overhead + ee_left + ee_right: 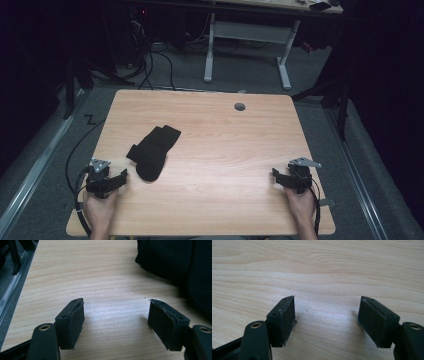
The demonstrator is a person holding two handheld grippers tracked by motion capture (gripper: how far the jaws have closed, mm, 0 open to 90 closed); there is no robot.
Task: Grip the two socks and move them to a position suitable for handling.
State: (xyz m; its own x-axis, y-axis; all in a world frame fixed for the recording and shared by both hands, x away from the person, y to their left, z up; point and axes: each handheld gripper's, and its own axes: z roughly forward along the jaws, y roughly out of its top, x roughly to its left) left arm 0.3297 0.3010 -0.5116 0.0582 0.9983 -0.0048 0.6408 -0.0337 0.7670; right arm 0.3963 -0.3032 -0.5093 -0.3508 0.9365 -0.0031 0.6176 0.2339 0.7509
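The left gripper (121, 176) rested at about eight o'clock on the wooden table (225, 140), its jaws spread wide with nothing between them, bare wood showing in the gap. Just beyond it, toward one o'clock from that gripper, lay a black sock (152, 150), crumpled and partly folded over itself, near the jaws but not touching them. The right gripper (276, 175) sat at about four o'clock, equally wide open and empty, well apart from the sock. A likely slip: the jaws might pinch only one loose layer, so the fabric would drag, bunch or slide off the grip
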